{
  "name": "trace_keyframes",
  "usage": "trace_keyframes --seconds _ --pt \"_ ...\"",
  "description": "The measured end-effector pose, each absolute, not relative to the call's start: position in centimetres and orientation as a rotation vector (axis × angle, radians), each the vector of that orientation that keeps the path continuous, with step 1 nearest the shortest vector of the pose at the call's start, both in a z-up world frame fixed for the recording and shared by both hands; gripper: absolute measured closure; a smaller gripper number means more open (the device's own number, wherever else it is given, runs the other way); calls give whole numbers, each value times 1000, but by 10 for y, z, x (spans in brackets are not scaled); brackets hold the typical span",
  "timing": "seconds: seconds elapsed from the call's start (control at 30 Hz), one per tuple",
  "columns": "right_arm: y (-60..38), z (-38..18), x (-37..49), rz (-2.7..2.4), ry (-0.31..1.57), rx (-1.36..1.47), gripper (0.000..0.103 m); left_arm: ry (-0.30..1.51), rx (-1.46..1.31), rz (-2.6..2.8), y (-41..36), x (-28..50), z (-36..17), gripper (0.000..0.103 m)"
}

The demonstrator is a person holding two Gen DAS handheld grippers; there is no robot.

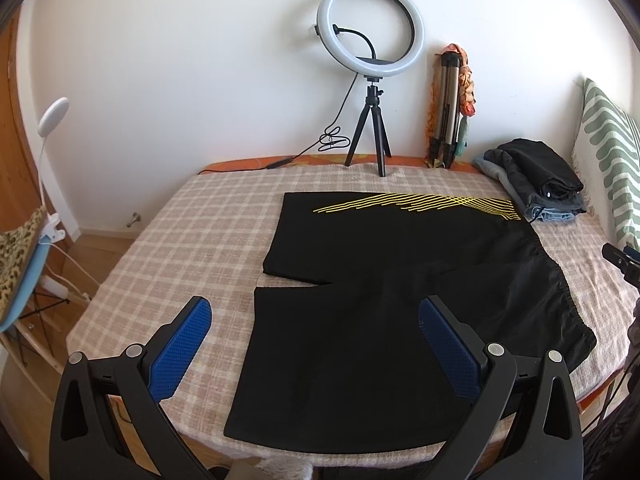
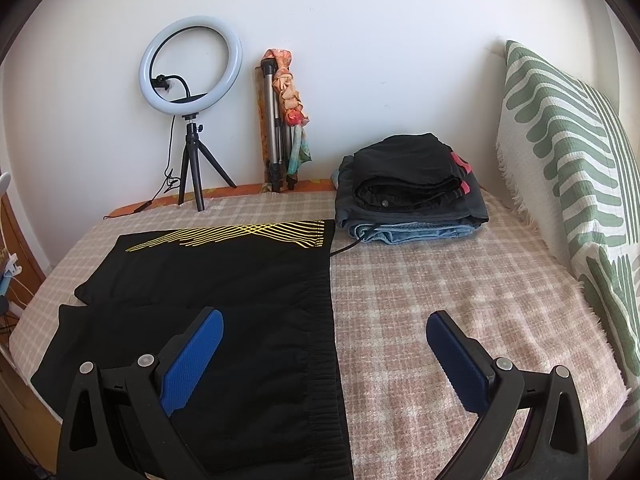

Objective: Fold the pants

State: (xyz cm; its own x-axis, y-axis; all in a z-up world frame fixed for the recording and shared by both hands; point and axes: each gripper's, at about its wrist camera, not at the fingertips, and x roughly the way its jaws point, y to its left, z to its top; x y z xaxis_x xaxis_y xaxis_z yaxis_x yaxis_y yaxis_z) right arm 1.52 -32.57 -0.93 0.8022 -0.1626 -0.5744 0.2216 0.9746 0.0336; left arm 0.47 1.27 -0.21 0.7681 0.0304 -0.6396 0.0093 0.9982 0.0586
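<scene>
Lying flat on the checked bed cover (image 1: pixel 168 240), the black shorts (image 1: pixel 360 320) fill the middle of the left wrist view. Their two legs point left, with a narrow gap between them, and the gathered waistband (image 1: pixel 560 280) runs along the right side. Yellow line print (image 1: pixel 420 202) marks the far leg. The left hand-held gripper (image 1: pixel 316 344) hovers over the near leg with its blue-padded fingers (image 1: pixel 182 348) spread wide and nothing between them; one finger is over bare cover left of the shorts, the other over the black cloth. Beyond the shorts, against the white wall, stands a ring light (image 1: pixel 370 36) on a small tripod, and right of it leans a folded tripod (image 1: pixel 444 112) with a coloured scarf. A pile of folded clothes (image 1: pixel 532 180) sits just beyond the waistband's far end.

From the right wrist view, the shorts (image 2: pixel 220 280) occupy the left half, their waistband (image 2: pixel 326 300) running from far to near down the centre. The right hand-held gripper (image 2: pixel 324 352) straddles that waistband, wide apart and empty: its left finger (image 2: pixel 192 364) is above the shorts, its right one above bare cover (image 2: pixel 460 280). The folded pile (image 2: pixel 408 188) lies beyond the waistband, a dark cord (image 2: pixel 352 245) trailing from it toward the shorts. A green-patterned pillow (image 2: pixel 568 160) leans well to the right of the shorts, and the ring light (image 2: pixel 190 64) stands beyond them.
</scene>
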Motion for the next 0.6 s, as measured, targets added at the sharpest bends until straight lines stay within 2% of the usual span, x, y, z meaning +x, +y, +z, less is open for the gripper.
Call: trace_keyframes --seconds 0.2,0.43,0.6 --pt "-332 -6 22 -180 572 80 0 795 78 -11 27 18 -13 0" --pt "-344 -6 37 -151 602 98 0 782 -53 -34 62 34 -21 0" --pt "-345 -3 58 -78 642 65 1 816 -62 -58 77 58 -15 7"
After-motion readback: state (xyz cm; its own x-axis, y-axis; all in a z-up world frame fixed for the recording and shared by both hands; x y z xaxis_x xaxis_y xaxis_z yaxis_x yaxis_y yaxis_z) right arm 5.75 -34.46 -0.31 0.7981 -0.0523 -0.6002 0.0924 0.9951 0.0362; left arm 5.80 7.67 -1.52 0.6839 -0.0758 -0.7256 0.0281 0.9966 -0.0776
